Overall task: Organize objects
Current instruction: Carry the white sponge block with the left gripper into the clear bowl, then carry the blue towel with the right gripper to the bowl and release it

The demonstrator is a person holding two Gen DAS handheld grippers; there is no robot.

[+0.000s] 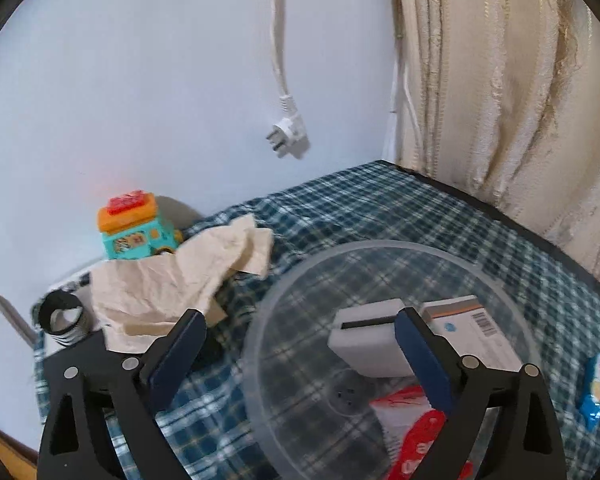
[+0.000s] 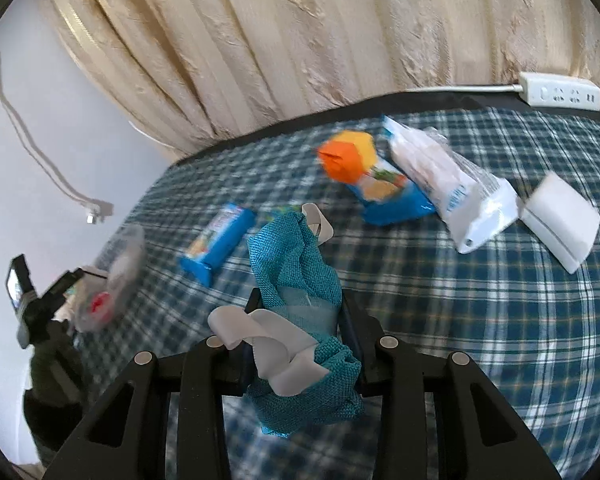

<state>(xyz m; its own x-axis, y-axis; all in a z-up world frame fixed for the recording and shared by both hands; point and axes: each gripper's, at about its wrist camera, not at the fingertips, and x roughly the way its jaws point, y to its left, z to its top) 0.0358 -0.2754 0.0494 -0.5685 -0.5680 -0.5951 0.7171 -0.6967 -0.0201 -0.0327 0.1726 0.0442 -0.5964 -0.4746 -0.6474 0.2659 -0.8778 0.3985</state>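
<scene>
My left gripper (image 1: 300,326) is open above a clear round plastic bowl (image 1: 284,304) on the plaid tablecloth. In the bowl lie a white sponge block (image 1: 364,340), a white box with a barcode (image 1: 472,328) and a red-and-white packet (image 1: 412,436). My right gripper (image 2: 300,304) is shut on a teal woven bag (image 2: 296,256) with white straps, held above the cloth. Beyond it lie a blue snack packet (image 2: 216,244), an orange-and-yellow toy (image 2: 348,156), a second blue packet (image 2: 392,200), a white plastic-wrapped pack (image 2: 452,184) and a white block (image 2: 560,216).
A crumpled beige cloth (image 1: 172,280), a toy truck (image 1: 136,228) and a striped tape roll (image 1: 64,318) sit at the left by the wall. A white plug (image 1: 288,136) hangs on the wall. A power strip (image 2: 560,90) lies at the curtain. The other gripper (image 2: 44,300) shows at far left.
</scene>
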